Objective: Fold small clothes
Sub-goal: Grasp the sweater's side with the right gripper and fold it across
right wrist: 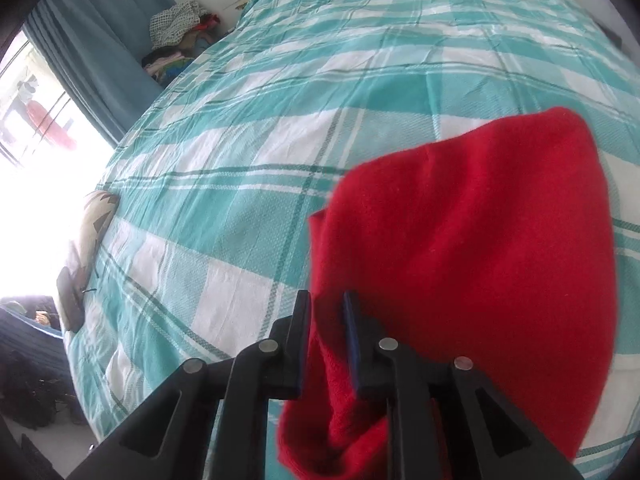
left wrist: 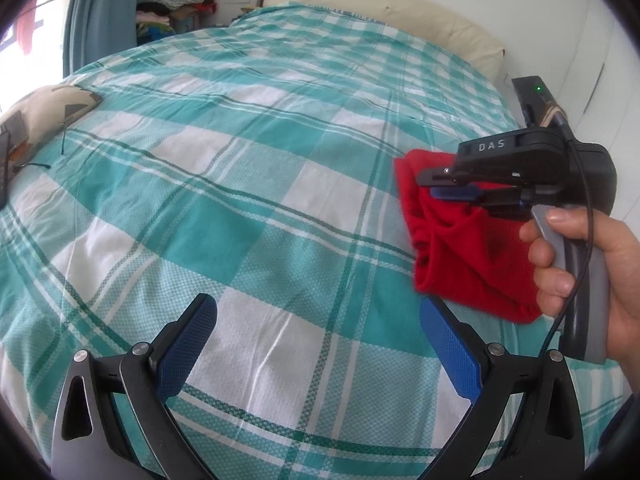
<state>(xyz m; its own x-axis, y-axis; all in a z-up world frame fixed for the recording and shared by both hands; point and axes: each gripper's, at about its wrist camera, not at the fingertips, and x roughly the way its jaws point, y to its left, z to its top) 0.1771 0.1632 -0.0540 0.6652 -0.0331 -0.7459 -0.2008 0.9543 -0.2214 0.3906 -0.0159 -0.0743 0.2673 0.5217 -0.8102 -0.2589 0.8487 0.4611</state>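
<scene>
Pinching a red cloth [right wrist: 472, 248], the right gripper [right wrist: 327, 312] had its two black fingers [right wrist: 300, 344] squeezed close, with a fold of the soft red fabric caught between them. Most of the cloth hung past the fingers and bunched up, covering part of the bed [right wrist: 280, 128] near its right edge. In the left wrist view the same red cloth [left wrist: 468, 256] showed on the right side of the bed [left wrist: 248, 184], with the right gripper [left wrist: 452, 188] lying sideways across its top part. A hand [left wrist: 580, 264] wrapped around that gripper's grey handle, and a thin black cable ran down past the hand.

The left gripper [left wrist: 318, 336] was spread wide, its blue pads [left wrist: 188, 344] far apart. Nothing sat between them, only the teal and white checked bed cover. It stayed near the front edge of the bed, beside the red cloth but not touching it.

A small patterned pillow [left wrist: 48, 112] lay at the left edge of the bed. A long cream pillow [left wrist: 384, 12] rested along the far edge by the white wall. A pile of clothes [left wrist: 176, 0] sat past the far left corner, next to a blue curtain [left wrist: 100, 12].
</scene>
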